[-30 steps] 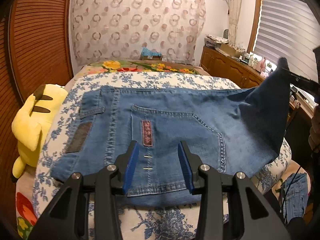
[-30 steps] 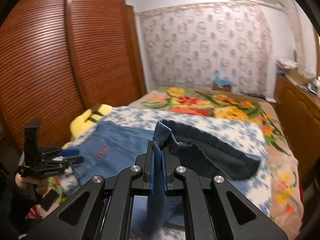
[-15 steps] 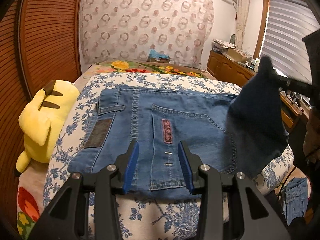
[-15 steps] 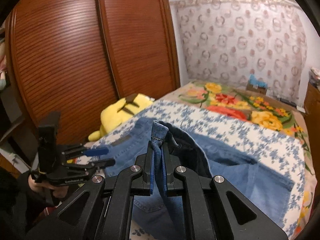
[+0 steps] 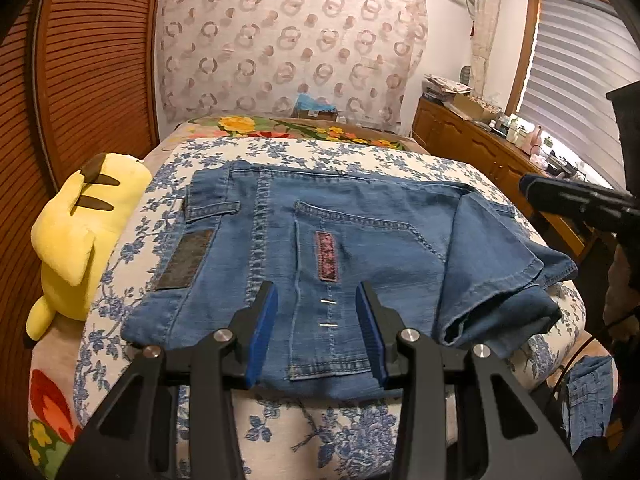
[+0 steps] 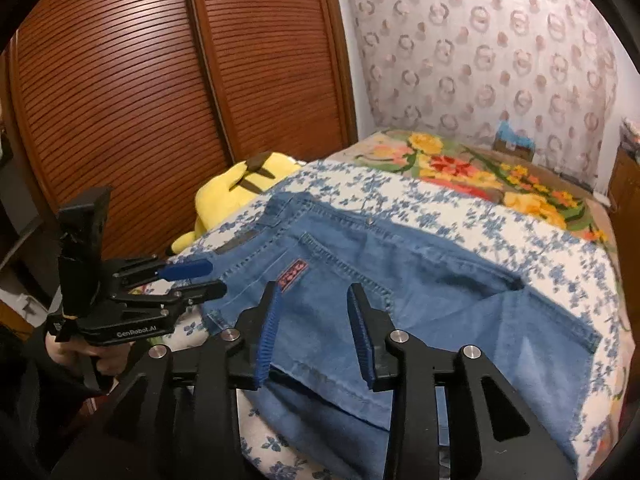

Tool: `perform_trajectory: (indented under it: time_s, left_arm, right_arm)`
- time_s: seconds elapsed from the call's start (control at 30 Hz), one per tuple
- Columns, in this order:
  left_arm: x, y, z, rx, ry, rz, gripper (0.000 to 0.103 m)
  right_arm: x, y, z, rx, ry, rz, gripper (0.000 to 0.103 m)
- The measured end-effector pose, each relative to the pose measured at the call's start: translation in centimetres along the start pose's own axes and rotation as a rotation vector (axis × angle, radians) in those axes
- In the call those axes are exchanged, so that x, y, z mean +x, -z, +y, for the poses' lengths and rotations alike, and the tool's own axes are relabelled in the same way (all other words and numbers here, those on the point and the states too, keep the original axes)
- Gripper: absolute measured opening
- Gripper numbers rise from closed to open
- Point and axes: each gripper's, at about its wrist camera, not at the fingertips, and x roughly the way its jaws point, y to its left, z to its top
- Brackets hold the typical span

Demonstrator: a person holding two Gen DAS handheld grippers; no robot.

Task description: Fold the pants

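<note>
Blue denim pants (image 5: 360, 248) lie on the bed, seat side up, with a red label on the back pocket. A leg end (image 5: 500, 272) is folded over onto them at the right. My left gripper (image 5: 318, 332) is open and empty above the pants' near edge. My right gripper (image 6: 314, 340) is open and empty above the pants (image 6: 400, 300). In the right wrist view the left gripper (image 6: 196, 278) shows at the left, held in a hand.
A yellow plush toy (image 5: 84, 236) lies at the bed's left edge by the wooden wardrobe (image 6: 160, 80). A blue-flowered cover (image 5: 320, 432) lies under the pants. A wooden dresser (image 5: 480, 148) stands at the right. Another piece of denim (image 5: 592, 400) lies on the floor at the lower right.
My right gripper has let go of the leg end and opened. The leg end now lies folded on the pants. The left gripper stays open.
</note>
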Motion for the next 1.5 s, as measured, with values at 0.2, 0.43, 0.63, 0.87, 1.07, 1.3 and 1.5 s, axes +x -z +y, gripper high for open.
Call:
perform_trajectory:
  time_s: [0.2,0.43,0.63,0.87,1.07,1.3,1.5]
  left_arm:
    - [0.6,0.1,-1.5,0.024,0.029,0.015,0.040]
    - [1.2,0.5,-3.9,0.063,0.079,0.035,0.040]
    - [1.9,1.2,-5.1,0.081,0.133,0.059,0.040]
    - [1.6,1.4,-6.2,0.093,0.176,0.054,0.040]
    - [1.4,1.5,-6.8,0.106,0.206,0.053,0.040]
    - [2.2,2.1,-7.8,0.130,0.240,0.081,0.039]
    - [3.2,1.8,-8.4,0.139,0.249,0.087,0.039]
  right_arm:
    - [-1.4,0.2,-0.6,-0.013,0.065,-0.015,0.038]
    - [-2.5,1.8,-2.6,0.001,0.134,-0.016,0.045]
    - [-2.5,4.6,-6.1,0.070,0.208,0.030,0.048]
    - [-2.2,7.4,-8.3,0.140,0.218,0.077,0.048]
    - [-1.8,8.5,-8.6,0.160,0.212,0.100,0.048]
    - [-1.0,9.3,-8.9,0.182,0.205,0.123,0.048]
    - [-0.7,9.5,-9.2,0.197,0.186,0.128,0.048]
